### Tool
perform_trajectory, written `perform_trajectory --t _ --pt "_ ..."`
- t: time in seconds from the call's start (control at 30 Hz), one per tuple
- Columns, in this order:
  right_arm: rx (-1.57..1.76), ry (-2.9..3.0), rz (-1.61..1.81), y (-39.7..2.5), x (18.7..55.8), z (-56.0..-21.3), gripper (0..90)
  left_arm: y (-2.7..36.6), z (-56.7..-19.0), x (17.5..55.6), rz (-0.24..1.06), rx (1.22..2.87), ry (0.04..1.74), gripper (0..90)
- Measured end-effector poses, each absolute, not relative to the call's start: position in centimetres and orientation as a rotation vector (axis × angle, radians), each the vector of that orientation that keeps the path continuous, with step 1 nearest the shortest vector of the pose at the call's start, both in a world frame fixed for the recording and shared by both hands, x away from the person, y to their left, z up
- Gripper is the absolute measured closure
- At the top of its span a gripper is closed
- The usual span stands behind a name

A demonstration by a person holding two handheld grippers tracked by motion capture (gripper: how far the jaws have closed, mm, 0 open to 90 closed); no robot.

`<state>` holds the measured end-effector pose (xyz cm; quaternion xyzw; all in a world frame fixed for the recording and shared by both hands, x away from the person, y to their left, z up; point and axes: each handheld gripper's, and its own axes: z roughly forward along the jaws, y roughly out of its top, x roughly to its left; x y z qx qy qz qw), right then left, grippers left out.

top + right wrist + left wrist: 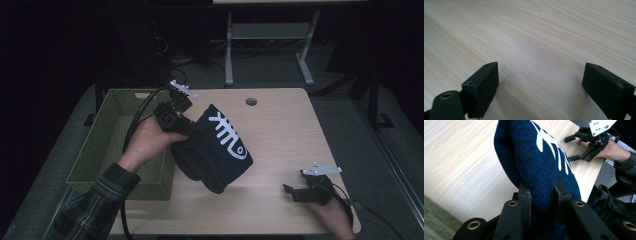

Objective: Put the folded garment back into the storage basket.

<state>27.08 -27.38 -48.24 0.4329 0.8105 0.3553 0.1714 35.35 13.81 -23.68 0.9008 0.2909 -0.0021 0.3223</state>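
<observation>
You have one dark blue knit hat (212, 150) in hand, lifted off the table (280, 135) near its left edge, roughly at nine o'clock from the table's middle. It carries one white fish-skeleton design (227, 135) on its upper face. Your left gripper (192, 131) is clenched on the hat's knit at its ten o'clock side; in the left gripper view both black jaws press into the fabric (541, 170) from either side.

The hat's long axis runs from about eleven o'clock to five o'clock in the high view, with the rounded, bulging end hanging low toward five o'clock and the fish's head pointing the same way.

One green woven basket (107, 145) stands at nine o'clock of the hat, just beside the table's left edge, with your left hand (147, 140) above its right wall. One round cable hole (251, 102) sits at twelve o'clock on the table.

Your right gripper (295, 192) rests well apart at four o'clock near the front right corner, jaws spread wide and holding nothing; the right gripper view has bare wood (536, 45) between them.
</observation>
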Motion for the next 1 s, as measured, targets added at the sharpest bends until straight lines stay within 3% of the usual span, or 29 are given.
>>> perform_trajectory --t 1.0 --pt "1.239 2.295 1.007 -27.4 27.1 -48.2 13.5 23.2 -17.4 34.5 0.126 2.268 0.907 73.0"
